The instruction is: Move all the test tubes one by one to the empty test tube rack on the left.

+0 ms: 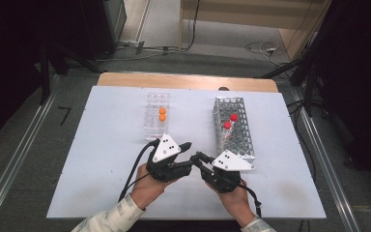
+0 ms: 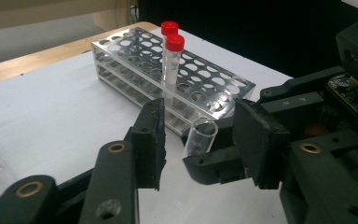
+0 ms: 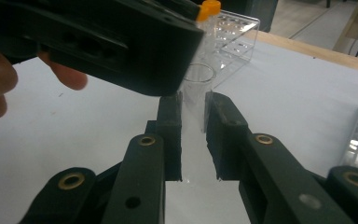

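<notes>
As the two hands meet near the front edge of the worktop, an open, capless clear tube is seen between them.

Clear tube: it is pinched upright between the pads of the right hand-held gripper, its open mouth uppermost, just off the near end of the metal rack.

Right hand-held gripper: its jaws are pressed onto the tube's glass wall from both sides, as is seen in the right gripper view.

Left hand-held gripper: its jaws are spread on either side of the tube's mouth; no pad is seen touching the glass. It is held by the left hand, nose to nose with the other gripper.

Metal rack: two red-capped tubes are seen standing in its holes, towards the far half.

Clear plastic rack: it is placed left of the metal rack, well apart from it, with two orange-capped tubes seated in it.

Worktop: it is covered in white, with a wooden edge visible at the far side.
</notes>
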Demonstrator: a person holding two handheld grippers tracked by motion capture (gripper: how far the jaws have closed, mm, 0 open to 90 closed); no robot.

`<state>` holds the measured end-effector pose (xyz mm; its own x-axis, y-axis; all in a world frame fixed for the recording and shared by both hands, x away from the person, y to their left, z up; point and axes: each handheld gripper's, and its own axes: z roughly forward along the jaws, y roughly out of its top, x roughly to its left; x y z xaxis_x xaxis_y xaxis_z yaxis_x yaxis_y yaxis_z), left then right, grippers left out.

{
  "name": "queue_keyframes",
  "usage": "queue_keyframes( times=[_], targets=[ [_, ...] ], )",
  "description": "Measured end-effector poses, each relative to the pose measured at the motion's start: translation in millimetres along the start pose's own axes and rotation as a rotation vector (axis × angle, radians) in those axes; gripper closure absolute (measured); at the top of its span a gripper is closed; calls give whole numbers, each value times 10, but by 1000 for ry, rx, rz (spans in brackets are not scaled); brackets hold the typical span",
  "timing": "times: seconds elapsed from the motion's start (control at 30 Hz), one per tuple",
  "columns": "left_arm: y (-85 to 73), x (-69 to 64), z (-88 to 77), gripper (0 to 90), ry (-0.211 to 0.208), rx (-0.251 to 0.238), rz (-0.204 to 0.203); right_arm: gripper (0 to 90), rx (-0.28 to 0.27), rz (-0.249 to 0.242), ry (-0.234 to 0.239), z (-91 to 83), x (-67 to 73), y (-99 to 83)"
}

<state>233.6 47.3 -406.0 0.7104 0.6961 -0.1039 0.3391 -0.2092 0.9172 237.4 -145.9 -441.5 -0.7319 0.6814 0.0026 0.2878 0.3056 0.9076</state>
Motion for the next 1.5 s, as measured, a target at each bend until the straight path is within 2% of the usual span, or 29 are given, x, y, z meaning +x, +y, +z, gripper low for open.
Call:
queue_keyframes(
  times=[0.17,0.43,0.63,1.07,1.1,1.2,1.27,1.37,1.5],
  targets=[
    [-32,6,34,602,2,10,-10,736,-2,-5,9,15,40,1],
    [-42,19,42,702,-23,12,-22,736,-9,1,12,1,40,5],
    [-53,32,55,731,-33,18,-33,736,-10,-10,15,-1,49,4],
    [-52,32,48,764,-20,18,-17,720,-9,-1,20,-2,45,-1],
    [-52,32,48,764,-20,17,-16,680,-7,2,25,-1,43,-1],
    [-39,57,30,764,-10,12,-18,459,22,21,44,20,34,3],
    [-23,96,2,764,1,3,-26,367,38,35,48,26,23,1],
    [11,176,-58,764,21,-11,-43,294,46,44,44,7,-7,4],
    [60,309,-151,764,53,-28,-62,264,39,55,28,-60,-59,10]
  ],
)
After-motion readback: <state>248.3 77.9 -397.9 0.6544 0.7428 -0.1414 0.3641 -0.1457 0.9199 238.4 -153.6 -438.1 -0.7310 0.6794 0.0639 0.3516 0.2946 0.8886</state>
